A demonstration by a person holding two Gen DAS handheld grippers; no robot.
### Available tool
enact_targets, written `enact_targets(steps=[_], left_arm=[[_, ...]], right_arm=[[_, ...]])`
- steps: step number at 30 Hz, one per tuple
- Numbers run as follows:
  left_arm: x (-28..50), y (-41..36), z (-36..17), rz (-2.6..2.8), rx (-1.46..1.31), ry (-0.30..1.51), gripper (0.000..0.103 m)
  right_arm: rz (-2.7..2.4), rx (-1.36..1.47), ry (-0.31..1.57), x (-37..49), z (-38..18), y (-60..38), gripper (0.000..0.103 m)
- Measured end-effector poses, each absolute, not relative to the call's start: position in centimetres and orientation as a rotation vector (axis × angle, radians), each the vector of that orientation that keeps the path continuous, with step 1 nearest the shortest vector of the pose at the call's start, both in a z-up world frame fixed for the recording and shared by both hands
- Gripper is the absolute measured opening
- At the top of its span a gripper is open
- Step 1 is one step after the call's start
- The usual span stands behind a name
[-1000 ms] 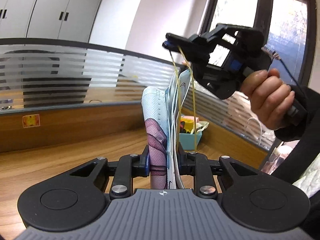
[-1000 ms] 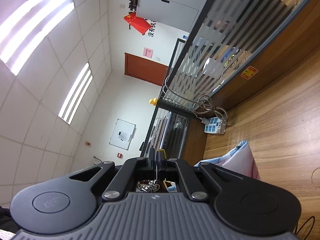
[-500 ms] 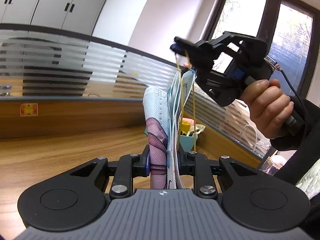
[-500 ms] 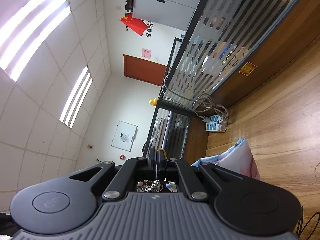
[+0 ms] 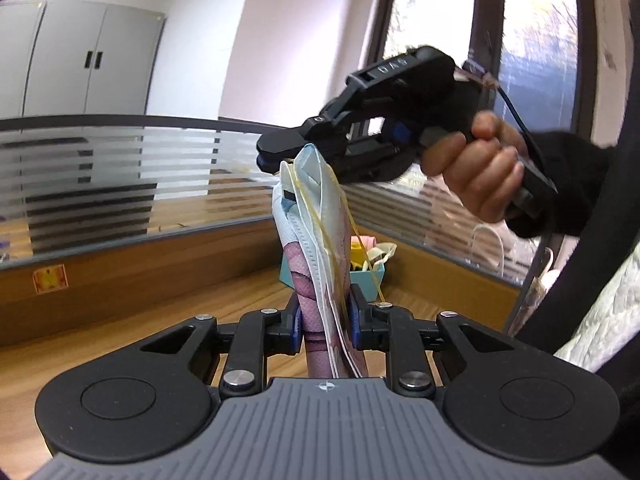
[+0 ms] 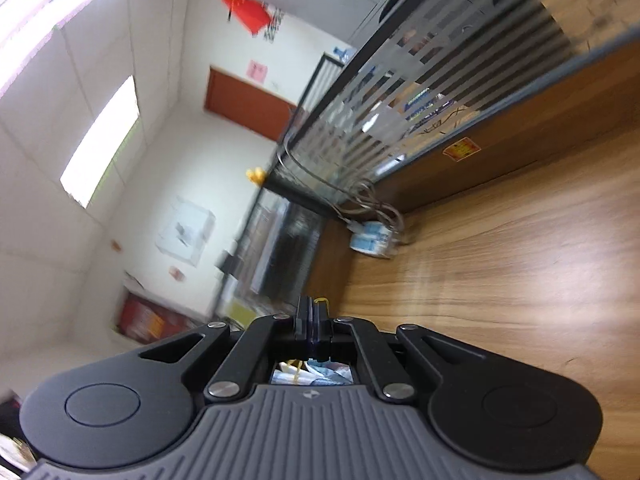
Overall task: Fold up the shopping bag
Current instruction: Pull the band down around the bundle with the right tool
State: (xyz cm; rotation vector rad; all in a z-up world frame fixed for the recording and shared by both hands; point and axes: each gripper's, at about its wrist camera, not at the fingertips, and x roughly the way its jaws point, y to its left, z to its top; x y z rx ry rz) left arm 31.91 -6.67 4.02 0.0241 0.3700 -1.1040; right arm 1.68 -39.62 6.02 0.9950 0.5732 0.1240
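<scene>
The folded shopping bag, light blue with a pink and purple print, stands upright between the pads of my left gripper, which is shut on its lower part. A thin yellow rubber band runs from the bag's top down both sides to the left fingers. My right gripper comes in from the right, held by a hand, its tips at the bag's top and shut on the band. In the right wrist view the right gripper has its jaws pressed together, with a bit of the yellow band at the tips.
A wooden table spreads below, bounded by a frosted striped partition. A teal box with small items sits behind the bag. A power strip with cables lies near the partition. The person's dark sleeve fills the right.
The right gripper has come down from above the bag to its top, so the band now lies over the bag. The right wrist view has rolled and no longer shows the bag beside its fingers.
</scene>
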Motion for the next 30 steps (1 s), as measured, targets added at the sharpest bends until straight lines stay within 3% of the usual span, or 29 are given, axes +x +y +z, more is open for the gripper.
enact_targets(steps=[7, 20, 30], left_arm=[[32.7, -6.1, 3.6, -1.149, -0.022, 0.434, 0.023], [32.5, -5.1, 2.7, -1.131, -0.121, 0.467, 0.024], [31.0, -5.5, 2.9, -1.109, -0.022, 0.438, 0.023]], right_arm=[[0.181, 0.676, 0.696, 2.6, 9.7, -37.6, 0.000], [0.283, 0.378, 0.915, 4.3, 12.7, -36.1, 0.000], [0.177, -0.483, 0.988, 5.9, 13.1, -25.5, 0.000]])
